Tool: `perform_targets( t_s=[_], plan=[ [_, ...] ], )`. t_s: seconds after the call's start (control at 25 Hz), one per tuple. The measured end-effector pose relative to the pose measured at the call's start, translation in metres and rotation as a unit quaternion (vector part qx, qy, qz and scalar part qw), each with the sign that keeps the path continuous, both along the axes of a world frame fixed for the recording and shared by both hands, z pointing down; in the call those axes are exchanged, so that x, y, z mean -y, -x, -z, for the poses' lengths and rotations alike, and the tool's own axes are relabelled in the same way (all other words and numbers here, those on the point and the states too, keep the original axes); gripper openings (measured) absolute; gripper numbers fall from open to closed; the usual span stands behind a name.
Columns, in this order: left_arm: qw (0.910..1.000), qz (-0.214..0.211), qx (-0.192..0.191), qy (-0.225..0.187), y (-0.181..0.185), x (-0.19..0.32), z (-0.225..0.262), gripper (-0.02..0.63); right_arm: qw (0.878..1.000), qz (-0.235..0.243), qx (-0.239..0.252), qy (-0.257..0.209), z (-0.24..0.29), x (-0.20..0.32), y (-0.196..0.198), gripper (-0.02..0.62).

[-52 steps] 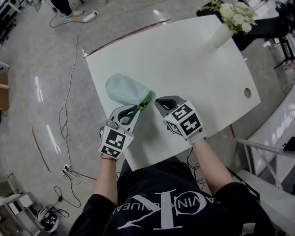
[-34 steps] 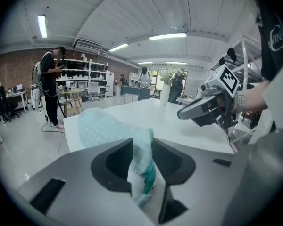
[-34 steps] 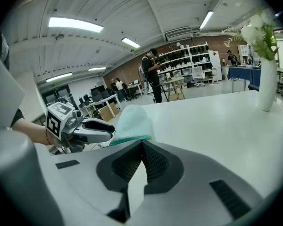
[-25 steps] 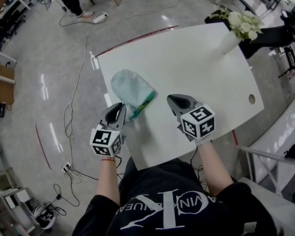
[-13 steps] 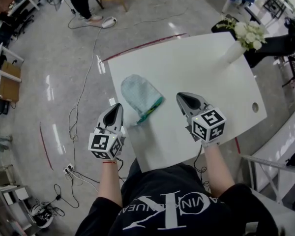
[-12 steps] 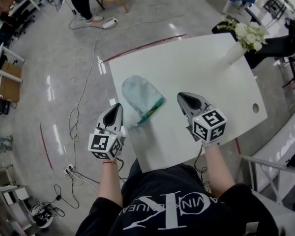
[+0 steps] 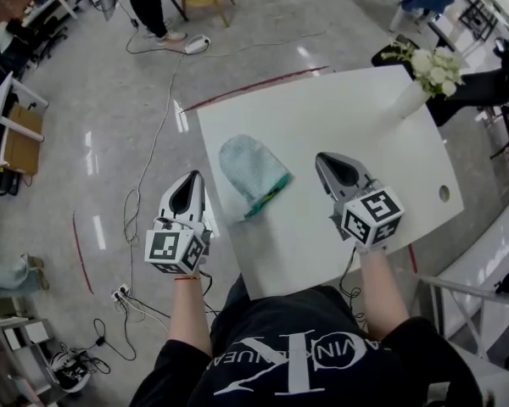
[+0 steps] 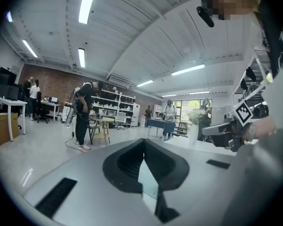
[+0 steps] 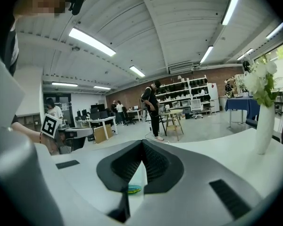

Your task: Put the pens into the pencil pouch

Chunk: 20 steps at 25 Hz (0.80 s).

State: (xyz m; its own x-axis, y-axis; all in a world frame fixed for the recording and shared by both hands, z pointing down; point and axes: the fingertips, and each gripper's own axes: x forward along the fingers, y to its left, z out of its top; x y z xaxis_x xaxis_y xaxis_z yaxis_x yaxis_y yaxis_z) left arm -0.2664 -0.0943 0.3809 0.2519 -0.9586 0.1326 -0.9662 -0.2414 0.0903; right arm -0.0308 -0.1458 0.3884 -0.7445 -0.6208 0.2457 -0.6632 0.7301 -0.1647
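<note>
Left gripper is being held shut with nothing in it, hanging just off the tabletop's left edge, above the floor. Next over, the pencil pouch is lying near that left edge, mouth facing the near edge, and the pens are being left half poking out of it. Right gripper is being kept shut and empty too, over the tabletop right of the pouch.

Handling-wise, soft light cloth is being dealt with here, so it's probably going to be sliding and crumpling when pushed. The hem at the mouth is looking like the spot to be pinched, while the stiff, slick pens are being nudged in by their ends.

Versus a couple of seconds back: the left jaws were being held apart right at the pouch mouth by the pens. Now both grippers are being lifted and pulled back.
</note>
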Motion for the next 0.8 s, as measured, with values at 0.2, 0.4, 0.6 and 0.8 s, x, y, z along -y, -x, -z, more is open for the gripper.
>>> perform_targets(
  t_s=[0.2, 0.4, 0.6, 0.8],
  plan=[
    [0.9997, 0.012, -0.003, -0.023, 0.009, 0.003, 0.019, 0.004, 1.000, -0.004, 0.015, -0.014, 0.014, 0.004, -0.001, 0.009],
    [0.9988, 0.023, -0.008, -0.044, 0.016, 0.008, 0.035, 0.003, 0.999, -0.002, 0.030, -0.024, 0.028, 0.010, 0.002, 0.009],
    [0.9978, 0.039, -0.005, -0.054, 0.027, 0.009, 0.044, 0.003, 0.999, 0.005, 0.034, -0.038, 0.037, 0.012, 0.008, 0.009],
    [0.9966, 0.055, -0.006, -0.061, 0.036, 0.012, 0.050, 0.003, 0.998, 0.007, 0.038, -0.048, 0.044, 0.017, 0.012, 0.009]
  ],
)
